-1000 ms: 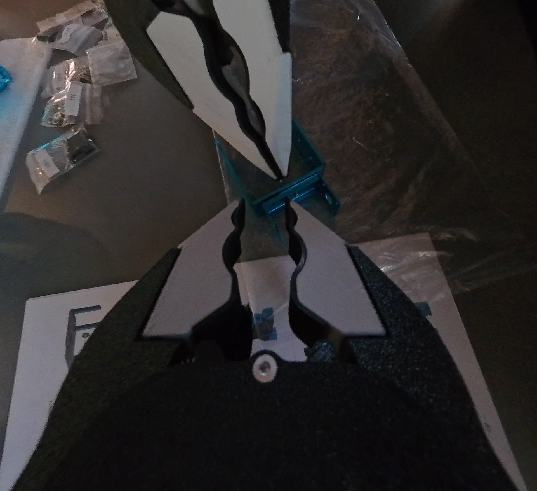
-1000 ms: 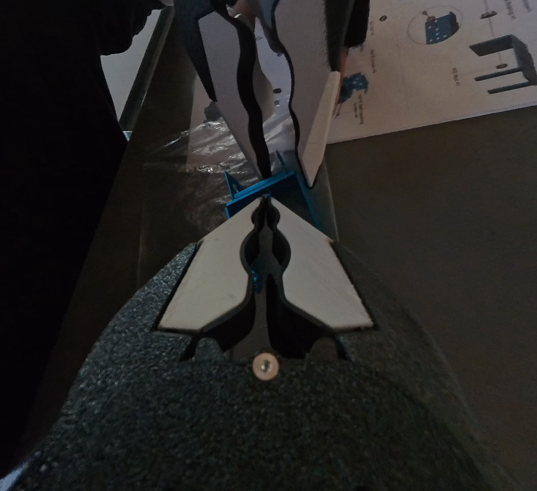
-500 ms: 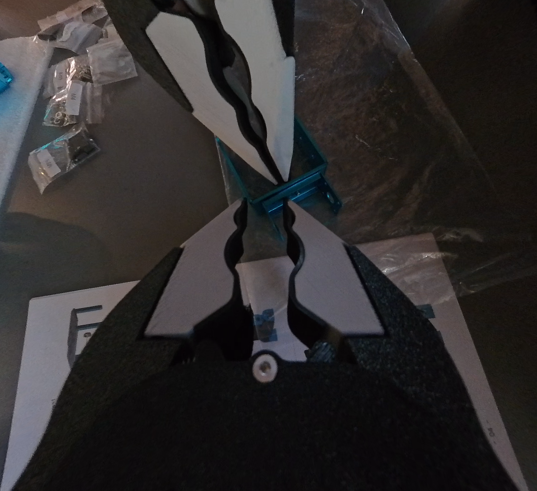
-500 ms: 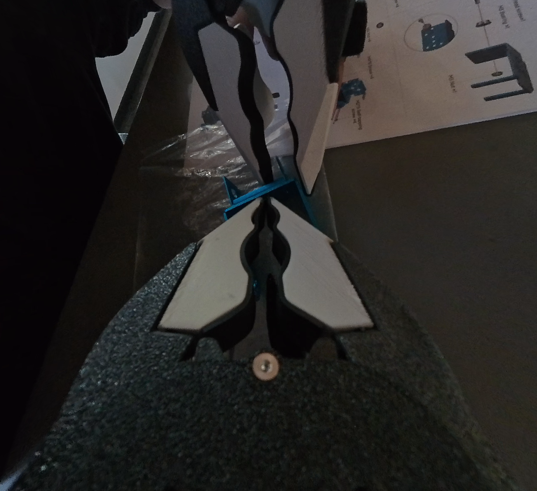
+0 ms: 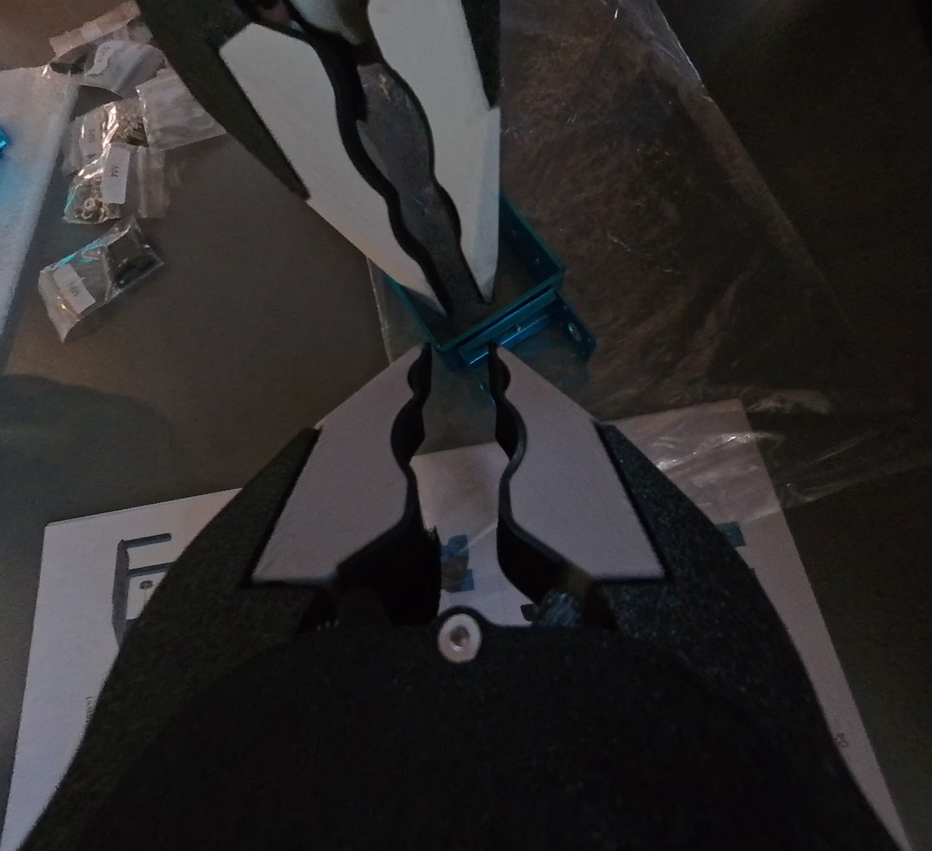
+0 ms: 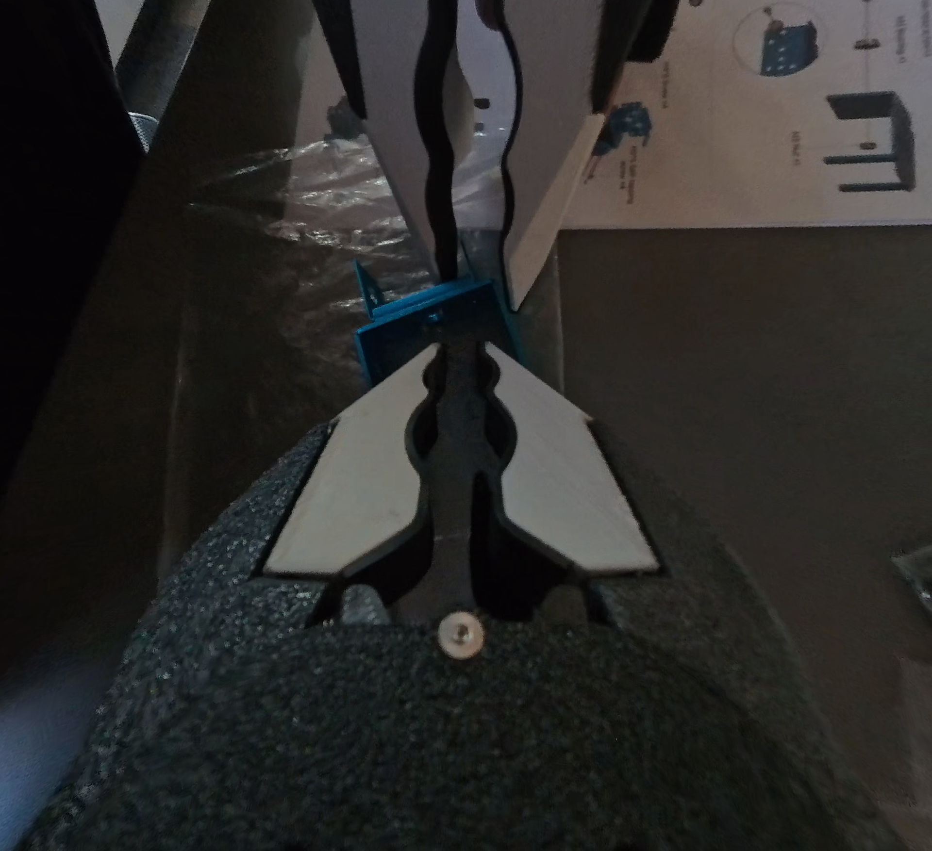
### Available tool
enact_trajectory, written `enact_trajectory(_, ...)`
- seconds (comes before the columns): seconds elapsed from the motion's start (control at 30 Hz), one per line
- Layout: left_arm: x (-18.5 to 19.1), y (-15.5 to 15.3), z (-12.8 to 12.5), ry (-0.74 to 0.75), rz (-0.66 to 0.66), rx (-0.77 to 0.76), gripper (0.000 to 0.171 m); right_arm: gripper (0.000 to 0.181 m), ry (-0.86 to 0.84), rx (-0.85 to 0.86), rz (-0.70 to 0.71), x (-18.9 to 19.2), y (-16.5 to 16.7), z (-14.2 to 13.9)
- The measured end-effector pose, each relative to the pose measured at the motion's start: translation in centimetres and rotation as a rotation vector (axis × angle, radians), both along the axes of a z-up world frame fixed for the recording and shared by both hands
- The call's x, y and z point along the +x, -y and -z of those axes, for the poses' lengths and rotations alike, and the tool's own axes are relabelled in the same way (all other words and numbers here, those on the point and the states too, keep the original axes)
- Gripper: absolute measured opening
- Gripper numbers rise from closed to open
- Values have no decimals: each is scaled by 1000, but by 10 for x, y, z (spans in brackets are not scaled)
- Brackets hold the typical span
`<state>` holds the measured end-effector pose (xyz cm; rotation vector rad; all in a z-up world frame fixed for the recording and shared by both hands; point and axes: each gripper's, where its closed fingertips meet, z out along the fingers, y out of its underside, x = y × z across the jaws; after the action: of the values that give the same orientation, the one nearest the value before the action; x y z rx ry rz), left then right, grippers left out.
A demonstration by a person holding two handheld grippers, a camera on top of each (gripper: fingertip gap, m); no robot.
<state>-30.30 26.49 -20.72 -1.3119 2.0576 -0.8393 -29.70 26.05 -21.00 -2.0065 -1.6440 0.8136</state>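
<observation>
In the left wrist view, the left gripper [image 5: 464, 357] is being held with its fingers spread and nothing between them. Just ahead of its tips a blue metal bracket [image 5: 517, 329] is lying on a clear plastic sheet [image 5: 655, 171]; whether it is being touched cannot be told. Facing it from beyond the bracket, the right gripper [image 5: 466, 301] is being pointed down inside the bracket's frame, its fingers narrowly parted. A printed sheet [image 5: 75, 600] is lying beneath the left gripper, and small bags of hardware [image 5: 101, 171] are lying well off to its left on the dark table [image 5: 227, 322].

In the right wrist view, the right gripper [image 6: 461, 348] is being kept slightly apart, with only dark surface showing in the gap. The blue metal bracket [image 6: 418, 312] is sitting right at its tips. From beyond, the left gripper [image 6: 481, 291] is being held wide across the bracket's far side, one tip seeming to be resting on its upper edge. The clear plastic sheet [image 6: 312, 201] is lying ahead to the left, the printed sheet [image 6: 756, 121] ahead to the right.
</observation>
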Motion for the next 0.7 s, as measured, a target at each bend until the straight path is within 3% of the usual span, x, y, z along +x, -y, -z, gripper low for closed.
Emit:
enact_trajectory(0.2, -3, 2, 0, -16, 11, 0, 22, 24, 17, 116, -33, -13, 5, -1)
enact_trajectory(0.37, -9, 1, 0, -45, 26, 12, 21, 20, 38, 154, -81, -23, 6, -1)
enact_trajectory(0.7, -12, 1, 7, -72, 29, 12, 22, 17, 167, 179, -203, -7, 6, 2)
